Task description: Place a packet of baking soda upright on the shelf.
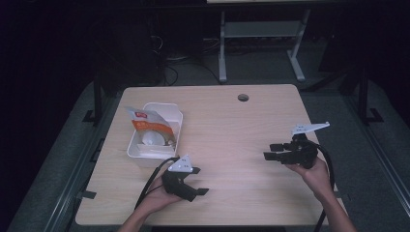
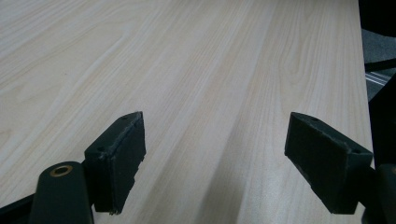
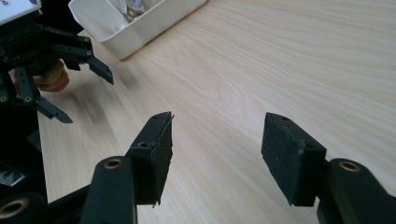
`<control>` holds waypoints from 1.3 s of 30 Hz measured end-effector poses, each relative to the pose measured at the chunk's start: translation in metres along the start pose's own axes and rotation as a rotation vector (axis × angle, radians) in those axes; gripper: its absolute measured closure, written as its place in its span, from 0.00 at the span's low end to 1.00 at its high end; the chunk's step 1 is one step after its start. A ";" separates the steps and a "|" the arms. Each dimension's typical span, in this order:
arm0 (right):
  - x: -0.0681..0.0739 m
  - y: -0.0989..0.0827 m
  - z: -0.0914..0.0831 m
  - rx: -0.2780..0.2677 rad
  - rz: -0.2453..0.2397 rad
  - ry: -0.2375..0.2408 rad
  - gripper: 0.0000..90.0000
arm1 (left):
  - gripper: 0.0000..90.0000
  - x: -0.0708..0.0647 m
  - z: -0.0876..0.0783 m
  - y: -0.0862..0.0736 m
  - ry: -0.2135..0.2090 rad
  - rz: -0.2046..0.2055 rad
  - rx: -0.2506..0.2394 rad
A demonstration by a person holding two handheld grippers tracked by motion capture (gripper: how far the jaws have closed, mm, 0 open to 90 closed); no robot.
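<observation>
Packet (image 1: 151,126), orange and white and glossy, stands tilted in the white bin (image 1: 178,129), leaning over a pale rounded item (image 1: 153,139) that we cannot identify; bin and contents lie just beyond and to the left of the left gripper (image 1: 193,186), and well apart from the right gripper (image 1: 276,152), across bare wood. We see both grippers held low over the surface (image 1: 232,130), each with jaws spread wide and nothing between them: the left gripper (image 2: 212,154) looks along empty woodgrain, while the right gripper (image 3: 215,156) faces the bin (image 3: 140,25) and the other tool. We judge the step in hand to be a reach toward the packet. To do it well, we would turn the left jaws toward the bin, descend over the packet's raised upper edge, and close across the thin film, not on the rim. The film looks slippery and crushable; the bin is smooth, rigid plastic with rounded corners; the surface is pale laminate with fine straight grain.
</observation>
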State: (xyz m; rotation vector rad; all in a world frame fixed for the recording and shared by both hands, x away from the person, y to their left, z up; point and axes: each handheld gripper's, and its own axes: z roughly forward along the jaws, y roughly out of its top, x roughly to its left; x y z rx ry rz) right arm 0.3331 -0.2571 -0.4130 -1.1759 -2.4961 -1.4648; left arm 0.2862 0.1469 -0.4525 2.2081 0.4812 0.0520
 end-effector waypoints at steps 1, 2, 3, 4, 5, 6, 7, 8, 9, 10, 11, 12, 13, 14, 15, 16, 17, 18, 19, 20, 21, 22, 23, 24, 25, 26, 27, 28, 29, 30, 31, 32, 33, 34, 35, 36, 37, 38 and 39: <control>0.000 -0.002 -0.001 -0.001 0.004 -0.001 0.47 | 0.22 0.000 0.000 0.000 -0.001 -0.002 -0.002; -0.001 -0.004 -0.002 -0.003 0.005 -0.001 0.47 | 0.22 0.000 0.001 0.000 -0.001 -0.003 -0.001; -0.001 -0.007 -0.002 -0.003 0.010 -0.002 0.47 | 0.22 0.000 0.001 0.000 -0.002 -0.001 0.001; -0.001 -0.008 -0.003 -0.003 0.012 -0.001 0.47 | 0.22 0.000 0.001 0.000 -0.002 0.000 0.002; -0.002 -0.010 -0.003 -0.003 0.014 -0.003 0.47 | 0.22 0.000 0.001 0.000 -0.002 0.002 0.003; -0.002 -0.012 -0.004 -0.002 0.016 -0.003 0.47 | 0.22 0.000 0.001 0.000 -0.003 0.001 0.003; -0.002 -0.014 -0.004 0.000 0.020 -0.003 0.47 | 0.22 0.000 0.001 0.000 -0.003 -0.001 0.004; -0.002 -0.016 -0.005 0.001 0.020 -0.003 0.47 | 0.22 0.000 0.001 0.000 -0.003 -0.001 0.006; -0.002 -0.018 -0.005 0.002 0.023 -0.002 0.47 | 0.22 0.000 0.002 0.000 -0.003 -0.001 0.006; -0.002 -0.019 -0.005 0.002 0.024 -0.002 0.47 | 0.22 0.000 0.002 0.000 -0.003 -0.002 0.006; -0.002 -0.021 -0.006 0.005 0.025 -0.004 0.47 | 0.22 0.000 0.002 0.000 -0.003 -0.002 0.006; -0.002 -0.023 -0.006 0.006 0.026 -0.003 0.47 | 0.22 0.000 0.002 0.000 -0.004 -0.002 0.006; -0.001 -0.025 -0.006 0.007 0.027 -0.002 0.47 | 0.22 0.000 0.002 0.000 -0.004 -0.002 0.005; -0.001 -0.027 -0.006 0.009 0.028 -0.002 0.46 | 0.22 0.000 0.002 0.000 -0.003 -0.003 0.005; -0.001 -0.029 -0.006 0.011 0.032 0.000 0.46 | 0.22 0.000 0.002 0.000 -0.003 -0.003 0.005; 0.000 -0.031 -0.006 0.009 0.031 -0.001 0.46 | 0.22 0.000 0.002 0.000 -0.004 -0.002 0.005; 0.000 -0.033 -0.006 0.009 0.033 0.000 0.46 | 0.22 0.000 0.003 0.000 -0.004 -0.002 0.006; 0.001 -0.034 -0.006 0.012 0.032 0.001 0.46 | 0.22 -0.001 0.003 0.000 -0.005 -0.003 0.006; 0.001 -0.036 -0.006 0.014 0.033 0.000 0.46 | 0.22 -0.001 0.003 0.000 -0.005 -0.003 0.006; 0.002 -0.038 -0.006 0.013 0.030 0.000 0.46 | 0.22 -0.001 0.003 0.000 -0.005 -0.003 0.005; 0.002 -0.039 -0.007 0.014 0.032 -0.001 0.46 | 0.22 -0.001 0.003 0.000 -0.005 -0.002 0.005; 0.003 -0.041 -0.007 0.015 0.034 -0.003 0.45 | 0.22 -0.001 0.003 0.000 -0.005 -0.002 0.005; 0.003 -0.042 -0.007 0.016 0.030 -0.005 0.45 | 0.22 -0.001 0.003 0.000 -0.005 -0.001 0.005; 0.003 -0.044 -0.007 0.019 0.032 -0.008 0.45 | 0.22 -0.001 0.003 0.000 -0.006 -0.002 0.005; 0.003 -0.045 -0.007 0.018 0.030 -0.009 0.44 | 0.22 -0.001 0.003 0.000 -0.006 -0.001 0.005; 0.004 -0.047 -0.007 0.020 0.029 -0.012 0.44 | 0.22 -0.001 0.003 0.000 -0.006 -0.001 0.005; 0.004 -0.048 -0.007 0.020 0.034 -0.013 0.44 | 0.22 -0.001 0.003 0.001 -0.006 -0.001 0.005; 0.004 -0.050 -0.007 0.019 0.032 -0.016 0.43 | 0.22 -0.001 0.003 0.001 -0.006 -0.001 0.005; 0.004 -0.052 -0.007 0.013 0.032 -0.018 0.43 | 0.22 -0.001 0.003 0.001 -0.006 0.000 0.005; 0.005 -0.054 -0.008 0.013 0.035 -0.019 0.42 | 0.22 -0.001 0.003 0.001 -0.005 0.000 0.005; 0.006 -0.056 -0.008 0.012 0.036 -0.020 0.42 | 0.22 -0.001 0.002 0.001 -0.005 0.001 0.004; 0.007 -0.058 -0.008 0.015 0.034 -0.026 0.42 | 0.22 -0.001 0.002 0.001 -0.004 0.002 0.004; 0.009 -0.060 -0.009 0.016 0.033 -0.030 0.41 | 0.22 -0.001 0.002 0.001 -0.004 0.000 0.003; 0.010 -0.062 -0.009 0.018 0.033 -0.035 0.41 | 0.22 -0.001 0.001 0.001 -0.003 0.000 0.000; 0.011 -0.063 -0.010 0.017 0.034 -0.036 0.41 | 0.22 -0.001 0.001 0.001 -0.003 0.002 0.001; 0.012 -0.064 -0.009 0.018 0.032 -0.036 0.40 | 0.22 -0.001 0.001 0.001 -0.002 0.003 0.002; 0.013 -0.064 -0.009 0.021 0.030 -0.040 0.40 | 0.22 -0.001 0.000 0.000 -0.001 0.005 0.003; 0.013 -0.064 -0.008 0.022 0.025 -0.046 0.39 | 0.22 -0.001 0.000 0.000 0.000 0.006 0.003; 0.013 -0.064 -0.007 0.021 0.026 -0.050 0.39 | 0.23 -0.001 0.000 0.000 0.001 0.008 0.004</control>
